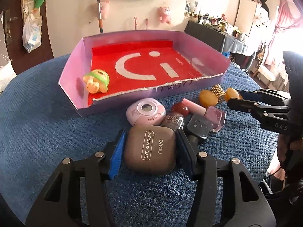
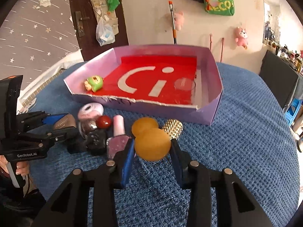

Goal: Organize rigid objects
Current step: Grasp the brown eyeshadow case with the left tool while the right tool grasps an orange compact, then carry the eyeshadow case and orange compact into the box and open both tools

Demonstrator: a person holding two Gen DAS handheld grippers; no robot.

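Nearest the left wrist camera sits one brown eye shadow case (image 1: 150,150), lying on the blue knitted cloth (image 1: 47,132) with the left gripper (image 1: 150,141) closed around it, a blue pad pressed to each side. Just beyond it is a tight cluster: one pale pink compact (image 1: 144,113), one glittery bottle (image 1: 173,121), one red ball (image 1: 180,108), one dark starred bottle (image 1: 200,128) and one pink nail polish bottle (image 1: 208,113). From the right wrist camera, the right gripper (image 2: 152,147) brackets the nearer of two amber stones (image 2: 152,144); whether its pads actually touch the stone cannot be told. One gold studded piece (image 2: 173,127) lies just beside them. One lilac box (image 2: 208,113) with a red floor stands behind everything, holding one green-and-yellow toy (image 2: 94,83) and one clear round dish (image 2: 184,84).
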